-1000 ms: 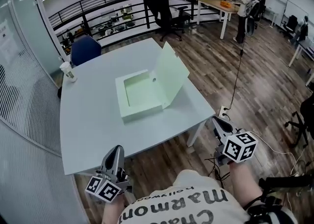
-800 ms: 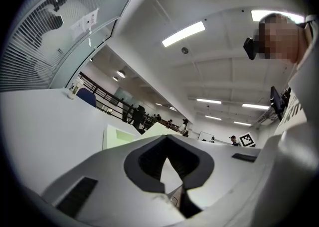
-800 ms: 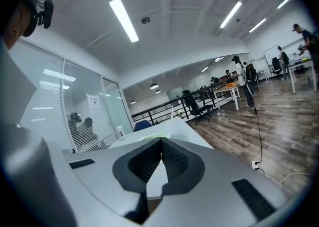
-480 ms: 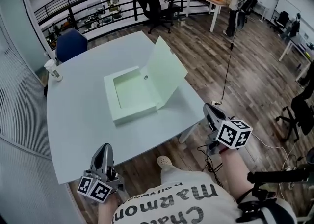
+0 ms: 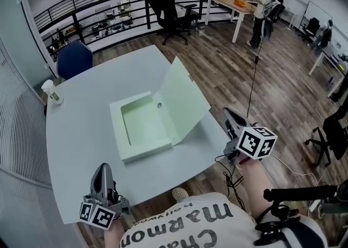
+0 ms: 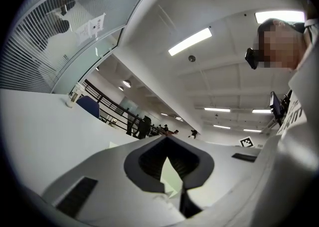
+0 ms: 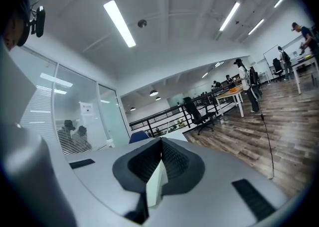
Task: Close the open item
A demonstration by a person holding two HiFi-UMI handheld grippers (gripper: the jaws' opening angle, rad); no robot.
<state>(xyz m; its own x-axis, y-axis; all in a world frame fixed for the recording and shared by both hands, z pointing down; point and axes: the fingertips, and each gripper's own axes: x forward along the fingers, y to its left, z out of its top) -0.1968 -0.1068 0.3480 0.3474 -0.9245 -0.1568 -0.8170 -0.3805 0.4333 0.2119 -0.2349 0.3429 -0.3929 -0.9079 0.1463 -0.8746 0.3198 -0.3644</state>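
A pale green box file [image 5: 142, 124] lies open in the middle of the light table [image 5: 81, 132]. Its lid [image 5: 185, 100] stands tilted up on the right side. My left gripper [image 5: 102, 167] is at the table's near edge, left of the box, its jaws meeting at the tips with nothing between them. My right gripper [image 5: 228, 113] hovers just off the table's right edge, close to the raised lid, and is also shut and empty. In the left gripper view the left gripper [image 6: 166, 138] points at the lid [image 6: 172, 176]. The right gripper [image 7: 160, 140] looks along the table.
A paper cup [image 5: 53, 92] stands at the table's far left corner, with a blue chair [image 5: 73, 59] behind it. A black office chair [image 5: 166, 10] and a railing [image 5: 109, 7] lie beyond. A person [image 5: 265, 2] stands far right. A cable [image 5: 253, 78] runs across the wooden floor.
The table and box have slid lower and to the left in the head view. My right gripper now sits closer to the raised lid. Both grippers stay shut.
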